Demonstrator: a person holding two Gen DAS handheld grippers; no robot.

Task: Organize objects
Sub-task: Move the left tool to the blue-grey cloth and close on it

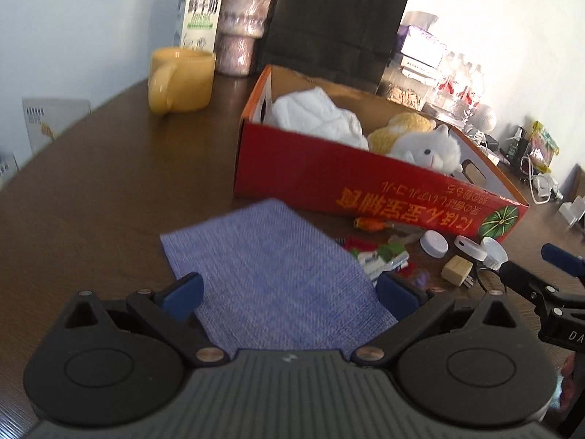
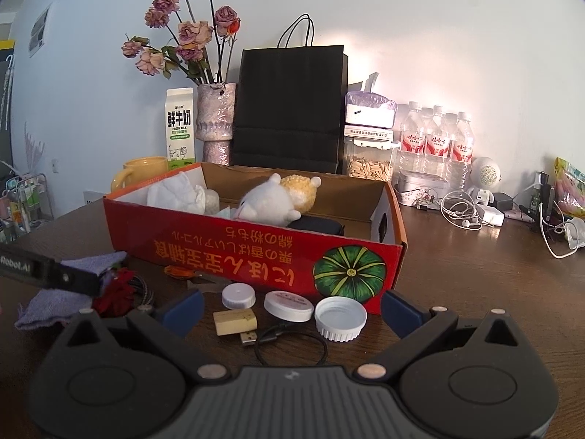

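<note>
Table point(image 2: 475, 274): brown, holds everything.
Box point(image 2: 256, 256): red, open on top — a white toy point(image 2: 267, 201) and a white rag point(image 2: 175, 192) lie inside.
Cloth point(image 1: 270, 278): blue, flat in front of the box.
Lids point(image 2: 340, 316): white, beside a wood block point(image 2: 234, 322).
Left tongs point(image 1: 289, 292): wide apart over the cloth — holding nothing.
Right tongs point(image 2: 290, 307): wide apart, holding nothing.

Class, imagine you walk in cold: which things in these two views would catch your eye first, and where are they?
The red cardboard box with a pumpkin picture dominates the middle of the brown table, with a white plush toy lying inside. In front of it lie white caps, and at left a blue cloth sits between the open left tongs.
</note>
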